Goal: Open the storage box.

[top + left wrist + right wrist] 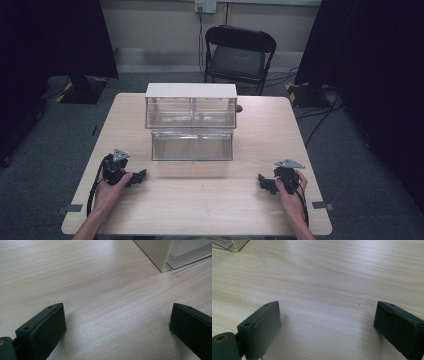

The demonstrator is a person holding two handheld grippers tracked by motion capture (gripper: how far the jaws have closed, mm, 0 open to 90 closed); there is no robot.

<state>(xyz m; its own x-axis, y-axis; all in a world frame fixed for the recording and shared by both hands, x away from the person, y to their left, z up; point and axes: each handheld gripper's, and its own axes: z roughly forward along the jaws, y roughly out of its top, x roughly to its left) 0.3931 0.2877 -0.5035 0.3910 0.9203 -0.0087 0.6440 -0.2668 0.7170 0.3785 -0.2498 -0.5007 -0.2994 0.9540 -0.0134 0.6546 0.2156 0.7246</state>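
Left tool (pixel 141 175): black body, grey three-cornered plate on top, black cable looping off its rear. Right tool (pixel 262 181): same black build, same grey plate, black cable running back along the forearm. Forearms bare, no sleeves in frame.

Left gripper view: left tool (pixel 117 325) has two matte black, blocky jaws with flat inner faces; small round holes on the top edges; a brass-coloured insert at the lower left corner.

Right gripper view: right tool (pixel 327 322) has matching black jaws, two holes per top edge, and a round black barrel with a hex socket at lower left.
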